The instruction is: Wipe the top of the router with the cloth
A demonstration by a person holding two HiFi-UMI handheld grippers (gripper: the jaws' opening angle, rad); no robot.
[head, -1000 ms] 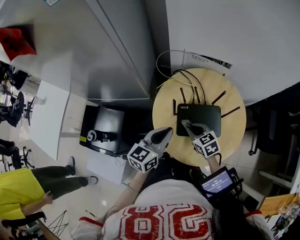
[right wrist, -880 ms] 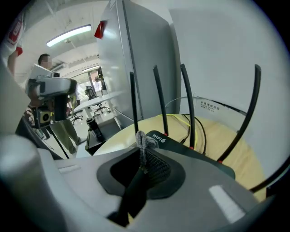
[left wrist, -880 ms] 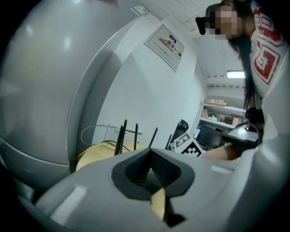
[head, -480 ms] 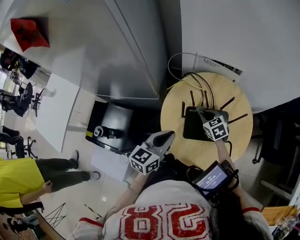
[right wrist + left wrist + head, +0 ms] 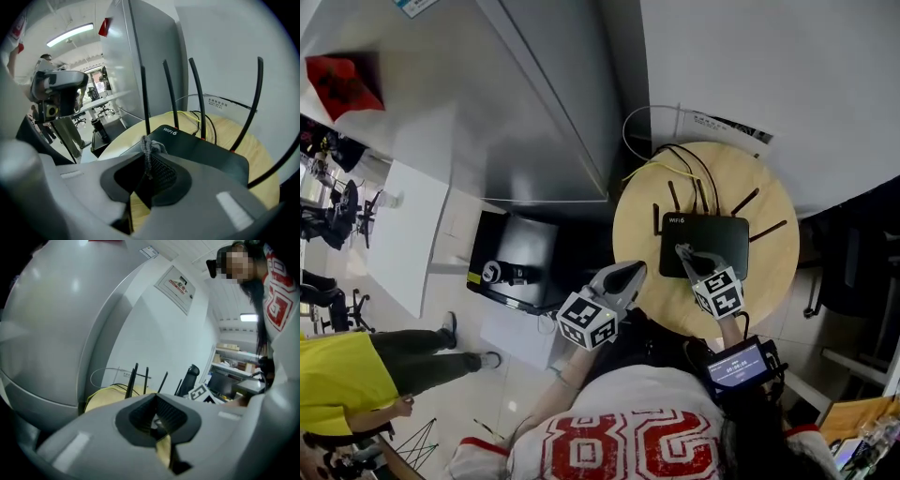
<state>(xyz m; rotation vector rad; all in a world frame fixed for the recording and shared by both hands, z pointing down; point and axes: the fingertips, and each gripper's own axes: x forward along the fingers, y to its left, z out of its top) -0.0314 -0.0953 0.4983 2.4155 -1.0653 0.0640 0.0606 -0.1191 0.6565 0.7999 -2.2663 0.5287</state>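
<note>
Wood, pale and round, makes up the small table (image 5: 769,272) at the right centre of the head view. The black router (image 5: 717,232) lies flat in the middle of it. Its thin antennas (image 5: 746,200) point toward the top of the frame, and black and yellow cables (image 5: 684,164) run off the far rim.

The person's right claw (image 5: 683,252) comes in from the bottom of the frame, with its tips over the lower-left part of the router's top. In the right gripper view this claw (image 5: 147,157) is clamped on a grey cloth (image 5: 149,146). A bunched fold of the cloth sticks up out of the closed tips at the centre of the frame. The router's flat top lies just beyond and to the right of it, with its white "WIFI 6" print close to the cloth. Whether the cloth presses on the top cannot be told.

The left claw (image 5: 634,271) shows over the table's lower-left rim, to the lower left of the router and apart from the cloth. In the left gripper view its jaws are together with nothing between them, and the antennas rise above them in the middle of the frame.

A small lit screen (image 5: 738,364) sits on the person's right forearm at the lower right. Another person in a yellow top (image 5: 337,375) stands on the floor in the lower-left corner.
</note>
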